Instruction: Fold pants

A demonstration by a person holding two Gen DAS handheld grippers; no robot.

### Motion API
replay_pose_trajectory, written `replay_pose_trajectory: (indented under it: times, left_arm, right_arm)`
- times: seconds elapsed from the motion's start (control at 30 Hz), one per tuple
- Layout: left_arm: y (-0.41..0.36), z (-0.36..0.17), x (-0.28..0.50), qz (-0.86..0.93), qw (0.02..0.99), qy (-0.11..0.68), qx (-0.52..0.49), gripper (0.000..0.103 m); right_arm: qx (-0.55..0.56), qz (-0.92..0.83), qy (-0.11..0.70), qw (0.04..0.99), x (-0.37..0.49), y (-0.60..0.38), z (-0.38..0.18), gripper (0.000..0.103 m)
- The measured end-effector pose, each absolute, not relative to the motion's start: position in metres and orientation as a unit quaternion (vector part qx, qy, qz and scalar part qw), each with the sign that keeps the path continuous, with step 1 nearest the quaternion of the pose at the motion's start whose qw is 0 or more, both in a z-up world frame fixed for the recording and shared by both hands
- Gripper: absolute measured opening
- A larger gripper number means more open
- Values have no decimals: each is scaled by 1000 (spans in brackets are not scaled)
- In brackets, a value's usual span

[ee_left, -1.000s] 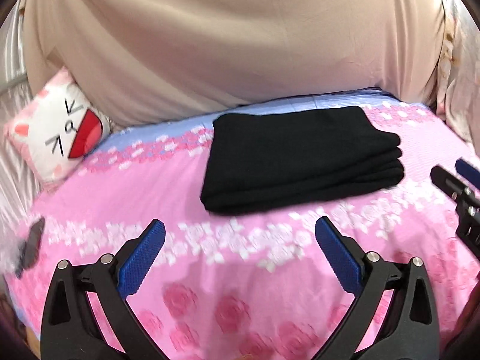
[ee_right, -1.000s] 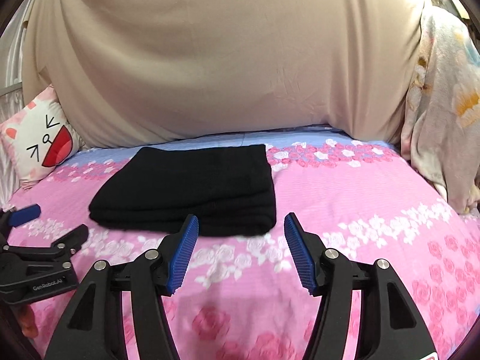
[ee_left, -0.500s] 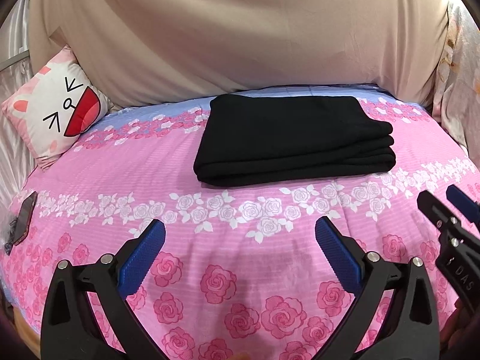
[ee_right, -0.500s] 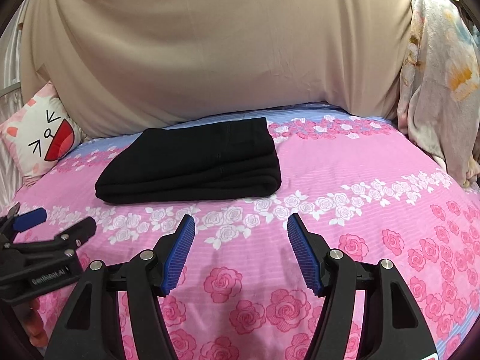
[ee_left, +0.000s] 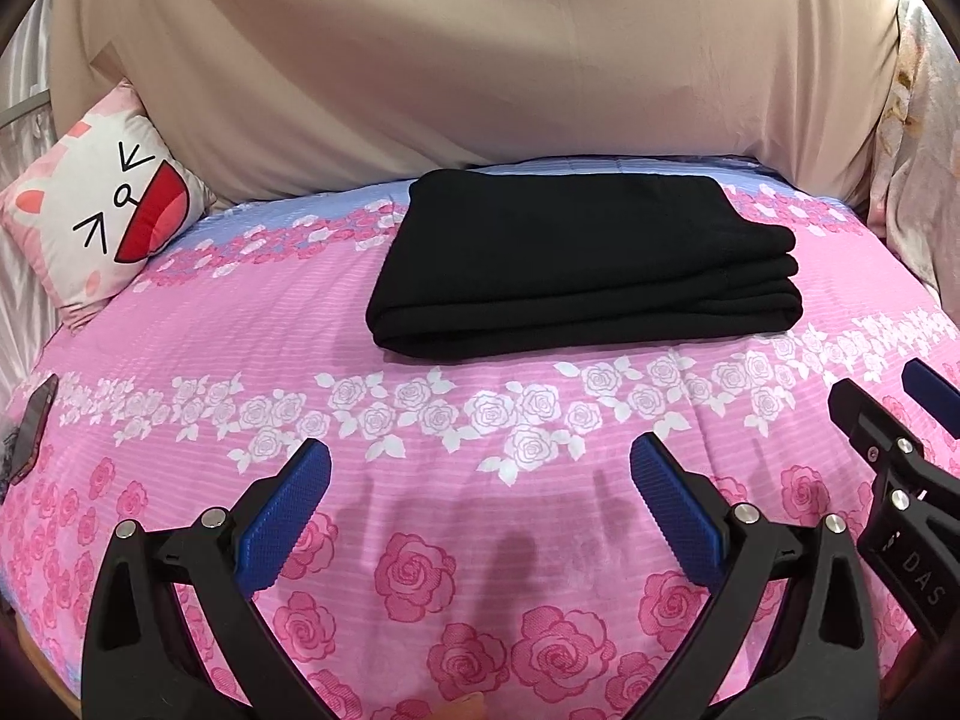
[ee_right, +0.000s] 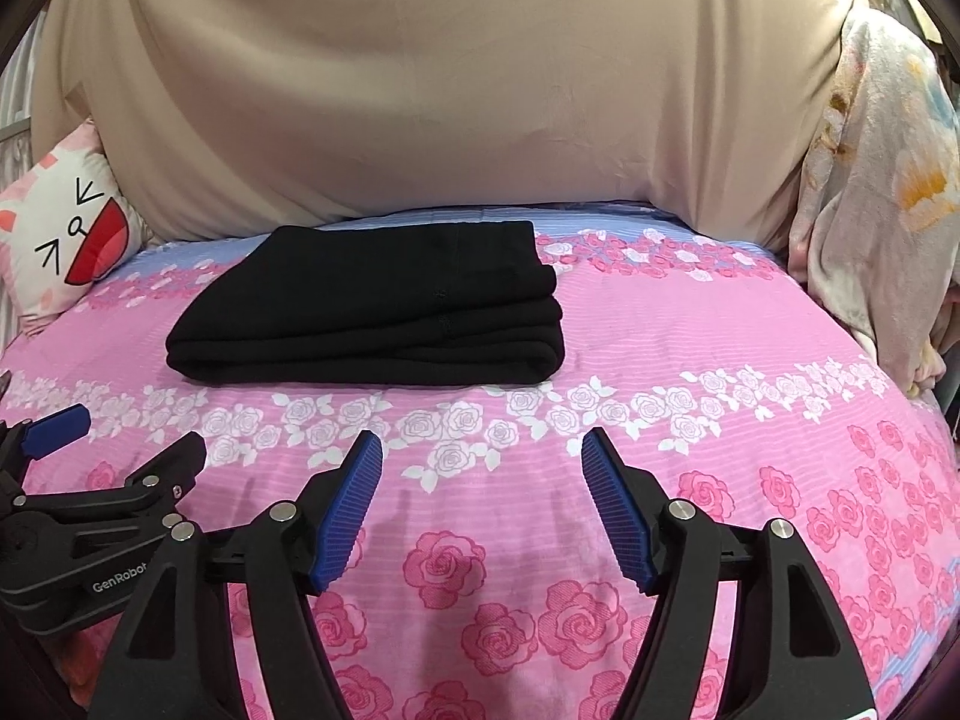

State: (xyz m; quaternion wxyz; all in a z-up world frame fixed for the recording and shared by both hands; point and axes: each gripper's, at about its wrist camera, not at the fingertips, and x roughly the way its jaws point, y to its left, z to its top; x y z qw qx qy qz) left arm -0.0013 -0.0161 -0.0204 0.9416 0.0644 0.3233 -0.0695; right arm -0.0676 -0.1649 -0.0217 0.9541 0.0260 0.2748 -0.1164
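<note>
Black pants (ee_left: pixel 576 264) lie folded in a neat rectangular stack on the pink rose-print bed sheet (ee_left: pixel 420 420); they also show in the right wrist view (ee_right: pixel 384 312). My left gripper (ee_left: pixel 480 462) is open and empty, well in front of the pants above the sheet. My right gripper (ee_right: pixel 482 450) is open and empty, also in front of the pants. The right gripper shows at the right edge of the left wrist view (ee_left: pixel 888 414). The left gripper shows at the left edge of the right wrist view (ee_right: pixel 114 438).
A cat-face pillow (ee_left: pixel 102 204) leans at the back left. A beige cloth (ee_left: pixel 480 60) covers the back. A floral blanket (ee_right: pixel 882 192) hangs at the right. A dark phone (ee_left: pixel 33 420) lies at the bed's left edge.
Both grippers have pulled back from the folded pants toward the near side of the bed, staying open. The pants have not moved.
</note>
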Motion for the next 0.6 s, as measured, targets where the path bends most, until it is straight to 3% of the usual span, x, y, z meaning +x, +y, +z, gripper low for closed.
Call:
replay_pose_trajectory:
  times: [0.6]
  left_arm:
    - [-19,-22,-2,-66,944,318,65,98]
  right_arm:
    - [22,-119,276,953,-66,-160,-22,68]
